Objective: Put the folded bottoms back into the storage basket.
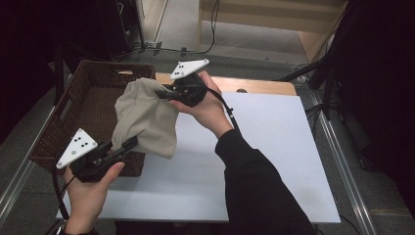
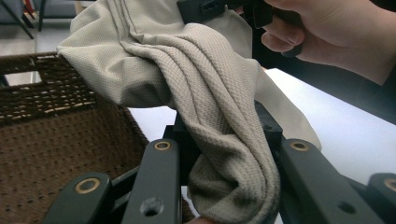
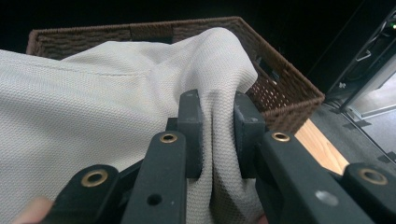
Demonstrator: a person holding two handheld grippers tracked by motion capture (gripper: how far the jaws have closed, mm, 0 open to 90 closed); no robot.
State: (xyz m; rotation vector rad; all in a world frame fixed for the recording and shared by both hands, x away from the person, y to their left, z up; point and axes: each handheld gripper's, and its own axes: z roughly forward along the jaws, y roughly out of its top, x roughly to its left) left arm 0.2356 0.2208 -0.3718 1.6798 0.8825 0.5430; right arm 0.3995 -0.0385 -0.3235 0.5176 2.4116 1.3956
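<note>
beige knit cloth [image 1: 147,117] | bunched, draped | held aloft beside basket

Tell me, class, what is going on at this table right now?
A person holds a beige cloth in the air with two hand-held tongs. The left tongs pinch its lower edge, and the right tongs pinch an upper part. The cloth hangs between them, partly over the brown wicker basket at the left end and partly over the white table. Both tongs are closed on bunched fabric.
</note>
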